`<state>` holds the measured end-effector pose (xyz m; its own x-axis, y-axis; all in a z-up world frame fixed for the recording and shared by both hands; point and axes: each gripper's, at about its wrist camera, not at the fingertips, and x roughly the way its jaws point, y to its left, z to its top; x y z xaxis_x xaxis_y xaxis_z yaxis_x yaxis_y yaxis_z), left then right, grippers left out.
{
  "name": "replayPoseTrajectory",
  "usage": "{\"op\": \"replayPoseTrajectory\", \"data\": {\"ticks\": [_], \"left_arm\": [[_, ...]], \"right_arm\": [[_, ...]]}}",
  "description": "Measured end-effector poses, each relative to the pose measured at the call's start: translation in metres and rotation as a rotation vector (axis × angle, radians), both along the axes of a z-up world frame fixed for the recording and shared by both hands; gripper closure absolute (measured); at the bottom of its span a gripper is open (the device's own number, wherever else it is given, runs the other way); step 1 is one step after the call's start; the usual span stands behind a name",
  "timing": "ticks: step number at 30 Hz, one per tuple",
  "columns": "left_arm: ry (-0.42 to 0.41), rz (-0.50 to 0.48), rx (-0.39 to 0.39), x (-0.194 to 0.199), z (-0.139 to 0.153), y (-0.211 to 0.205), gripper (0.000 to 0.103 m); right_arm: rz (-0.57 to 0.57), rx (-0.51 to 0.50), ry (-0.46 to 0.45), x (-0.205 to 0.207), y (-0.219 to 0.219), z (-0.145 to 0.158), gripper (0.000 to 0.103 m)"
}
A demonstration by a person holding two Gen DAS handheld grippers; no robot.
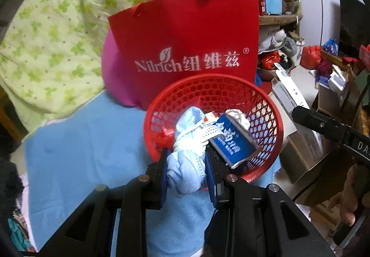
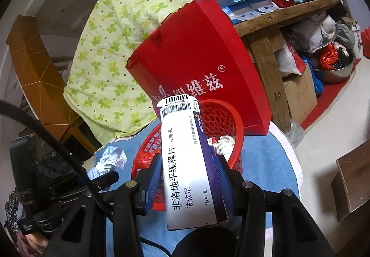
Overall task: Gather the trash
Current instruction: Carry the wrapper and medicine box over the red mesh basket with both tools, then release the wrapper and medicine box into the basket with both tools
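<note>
A red mesh basket [image 1: 266, 109] stands on a blue cloth; it also shows in the right wrist view [image 2: 222, 116]. It holds a blue box [image 1: 233, 139], crumpled paper [image 1: 238, 116] and red scraps. My left gripper [image 1: 187, 164] is shut on a crumpled light-blue face mask [image 1: 185, 171], held over the basket's near rim. The mask also shows at the left in the right wrist view [image 2: 108, 160]. My right gripper [image 2: 189, 178] is shut on a white and purple medicine box [image 2: 185, 164], held upright over the basket's near edge.
A red Nilrich paper bag [image 1: 192, 32] stands right behind the basket. A green-flowered quilt [image 1: 53, 32] lies to the left. The blue cloth [image 1: 87, 141] covers a round stool. A wooden shelf [image 2: 266, 53] with boxes and bags stands to the right, above a pale floor [image 2: 323, 132].
</note>
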<state>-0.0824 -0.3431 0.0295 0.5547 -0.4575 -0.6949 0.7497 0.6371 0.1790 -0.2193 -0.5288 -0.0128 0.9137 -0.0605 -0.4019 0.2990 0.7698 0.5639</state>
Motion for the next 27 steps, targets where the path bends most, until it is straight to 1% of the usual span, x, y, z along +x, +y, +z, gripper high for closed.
{"op": "replayPoseTrajectory", "data": {"ticks": [4, 6, 8, 9, 11, 12, 13, 14, 16, 17, 18, 20, 24, 27], "left_arm": [[0.043, -0.036, -0.040, 0.017, 0.000, -0.013, 0.072], [0.049, -0.050, -0.059, 0.026, 0.000, -0.022, 0.072], [0.062, -0.062, -0.084, 0.038, 0.000, -0.031, 0.069], [0.065, -0.062, -0.092, 0.043, -0.001, -0.034, 0.066], [0.076, -0.073, -0.111, 0.055, -0.004, -0.041, 0.046], [0.080, -0.070, -0.113, 0.060, -0.006, -0.042, 0.030], [0.074, -0.054, -0.115, 0.063, -0.009, -0.041, 0.028], [0.071, -0.036, -0.113, 0.066, -0.012, -0.039, 0.028], [0.079, -0.024, -0.102, 0.067, -0.016, -0.032, 0.028], [0.076, -0.018, -0.096, 0.066, -0.017, -0.028, 0.028], [0.062, -0.009, -0.084, 0.063, -0.018, -0.022, 0.028], [0.026, 0.005, -0.071, 0.056, -0.016, -0.009, 0.028], [-0.003, 0.033, -0.077, 0.042, -0.007, 0.016, 0.027], [-0.025, 0.061, -0.078, 0.033, 0.002, 0.033, 0.027]], "right_arm": [[-0.007, 0.028, -0.014, 0.015, -0.013, 0.002, 0.053], [-0.017, 0.057, -0.025, 0.027, -0.023, 0.002, 0.053], [-0.030, 0.077, -0.034, 0.041, -0.030, 0.001, 0.052], [-0.033, 0.088, -0.030, 0.050, -0.034, 0.000, 0.052], [-0.041, 0.118, -0.022, 0.065, -0.040, -0.004, 0.052], [-0.038, 0.147, -0.020, 0.075, -0.044, -0.009, 0.051], [-0.030, 0.167, -0.022, 0.082, -0.046, -0.012, 0.042], [-0.025, 0.193, -0.015, 0.090, -0.048, -0.017, 0.038], [-0.019, 0.240, 0.012, 0.099, -0.050, -0.025, 0.037], [-0.010, 0.252, 0.011, 0.100, -0.049, -0.027, 0.037], [-0.007, 0.248, 0.008, 0.099, -0.046, -0.028, 0.037], [-0.007, 0.183, 0.013, 0.092, -0.035, -0.023, 0.037], [0.018, 0.054, 0.030, 0.071, -0.007, -0.010, 0.037], [0.032, 0.004, 0.035, 0.054, 0.009, -0.002, 0.037]]}}
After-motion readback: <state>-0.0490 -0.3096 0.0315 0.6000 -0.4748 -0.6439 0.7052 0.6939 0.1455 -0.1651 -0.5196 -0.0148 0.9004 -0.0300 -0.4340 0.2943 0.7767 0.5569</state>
